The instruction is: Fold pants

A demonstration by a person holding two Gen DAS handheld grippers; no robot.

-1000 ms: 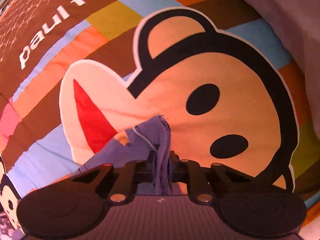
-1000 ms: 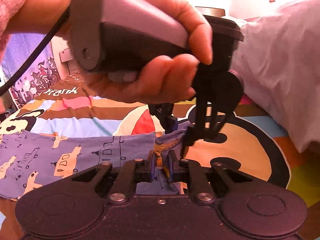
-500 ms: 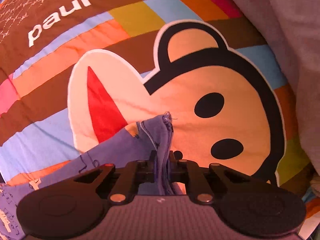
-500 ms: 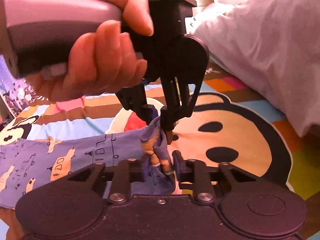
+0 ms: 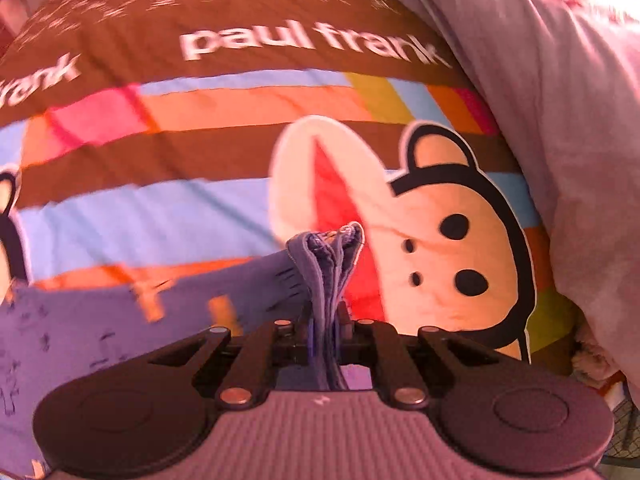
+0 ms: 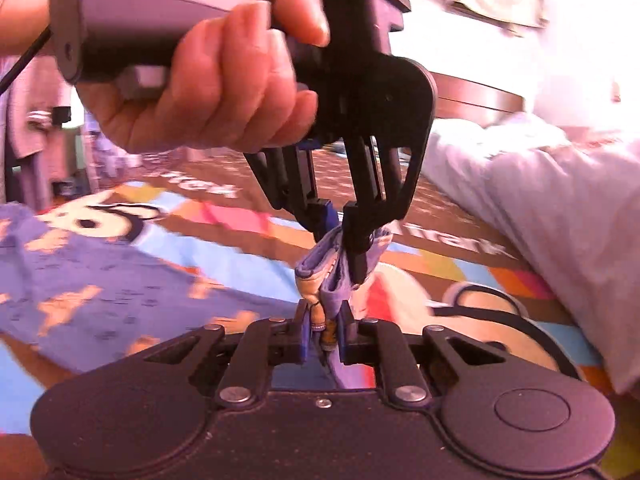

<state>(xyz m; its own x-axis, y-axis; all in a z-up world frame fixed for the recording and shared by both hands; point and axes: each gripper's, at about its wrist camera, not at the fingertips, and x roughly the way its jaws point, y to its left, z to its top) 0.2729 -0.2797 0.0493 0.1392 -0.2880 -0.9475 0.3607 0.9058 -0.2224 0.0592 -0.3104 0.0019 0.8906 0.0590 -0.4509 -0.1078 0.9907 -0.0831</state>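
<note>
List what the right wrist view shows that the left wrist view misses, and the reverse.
Only the right wrist view: the person's hand holding the left tongs, a wooden headboard, and the room behind. Only the left wrist view: the whole "paul frank" lettering and the monkey face with both eyes. Both: purple printed pants pinched in shut tongs, the right tongs, the striped bedspread, a pale duvet.

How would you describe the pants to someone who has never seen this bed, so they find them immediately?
Start at the striped bedspread with the big monkey face. On its left side lie the pants, purple with small orange figures. Unlike the plain pale duvet on the right, they are patterned, and one bunched end is pinched by both hand-held grippers.
</note>
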